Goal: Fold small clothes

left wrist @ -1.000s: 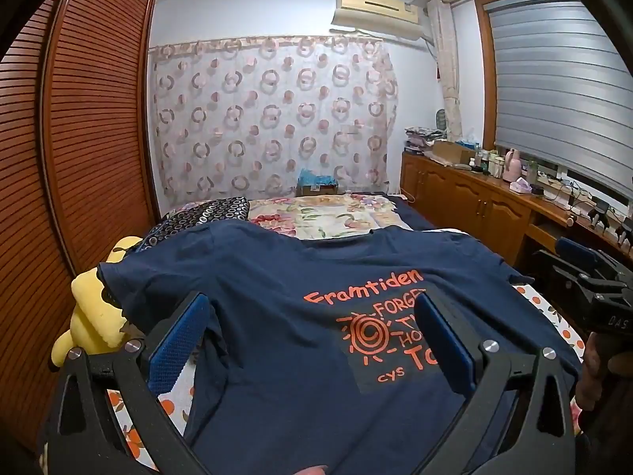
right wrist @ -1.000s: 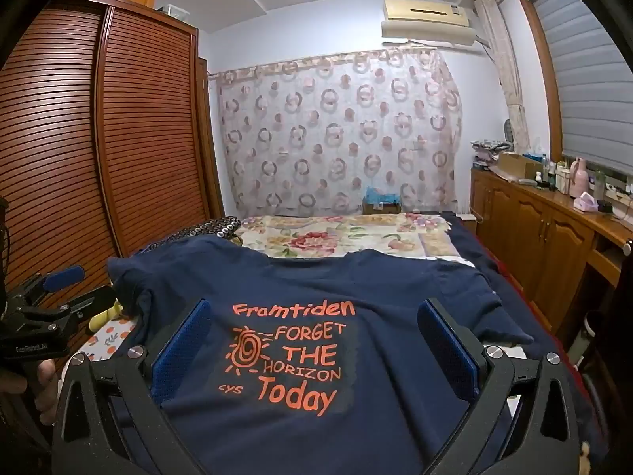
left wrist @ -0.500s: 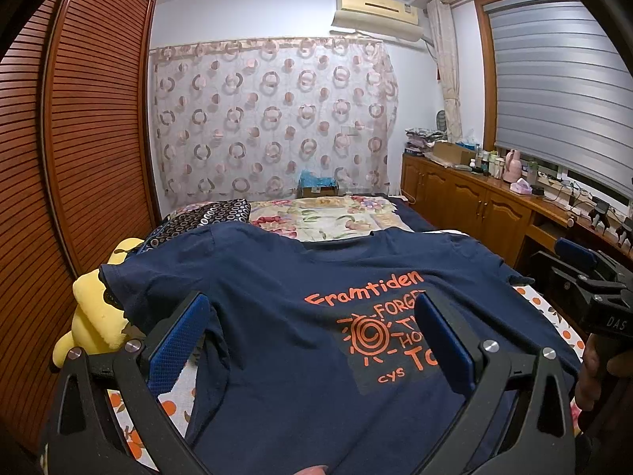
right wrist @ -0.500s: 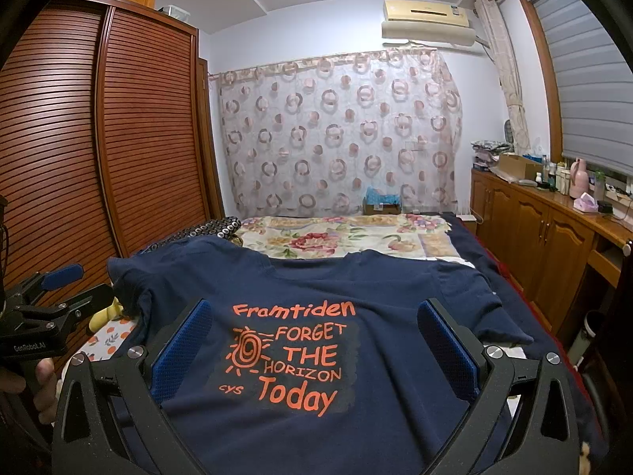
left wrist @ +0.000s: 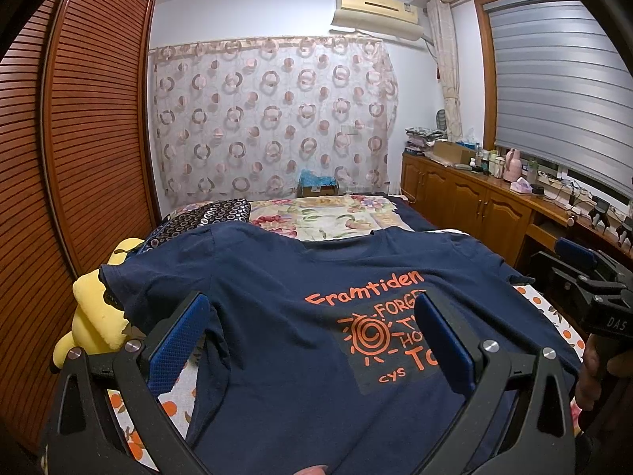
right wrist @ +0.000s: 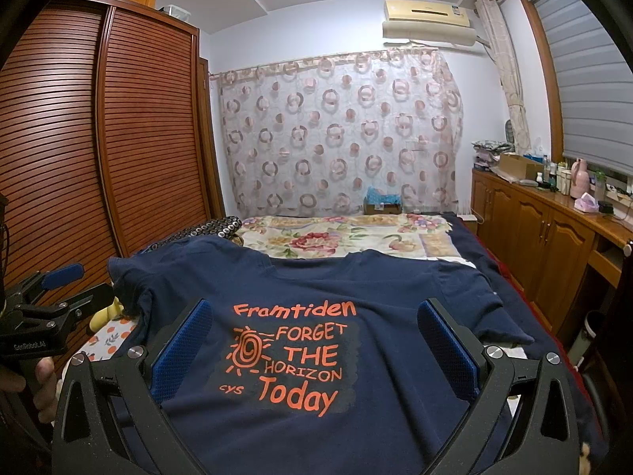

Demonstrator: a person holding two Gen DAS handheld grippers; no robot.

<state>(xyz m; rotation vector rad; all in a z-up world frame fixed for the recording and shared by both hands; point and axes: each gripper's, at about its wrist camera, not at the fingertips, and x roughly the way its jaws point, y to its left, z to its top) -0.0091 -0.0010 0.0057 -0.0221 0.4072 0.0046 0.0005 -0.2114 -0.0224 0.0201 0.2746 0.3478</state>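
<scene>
**Shirt laid out flat, no fold made yet**

The wide bed (right wrist: 490, 273), covered by a white sheet printed with orange fruit and, further back, a floral quilt, carries the task's thing: a navy blue cotton T-shirt with an orange "Framtiden – Forget the Horizon Today" print (right wrist: 300, 297). It lies face up across the near end of the bed, collar toward the far curtain, hem toward the cameras. Both short sleeves are out to the sides, and the body looks spread with only mild wrinkles. Judging from this, the laying-out is done and the folding itself has not begun: no sleeve is turned in and no edge is doubled over. All folds seem to be left to do. At the shirt's left sleeve a yellow plush toy (left wrist: 93, 316) sits against the bed's edge, partly under the cloth.

The left gripper (left wrist: 312, 340) hovers low over the left half of the shirt, pointing up the bed; its blue-padded fingers (left wrist: 178, 336) stand wide apart with nothing between them, and whether they touch the cloth cannot be told. The right gripper (right wrist: 314, 346) is held alongside, level and aimed the same way over the print, its fingers (right wrist: 445, 346) likewise spread and empty. Each gripper shows at the edge of the other's view, held in a fist, well apart across the shirt.
</scene>
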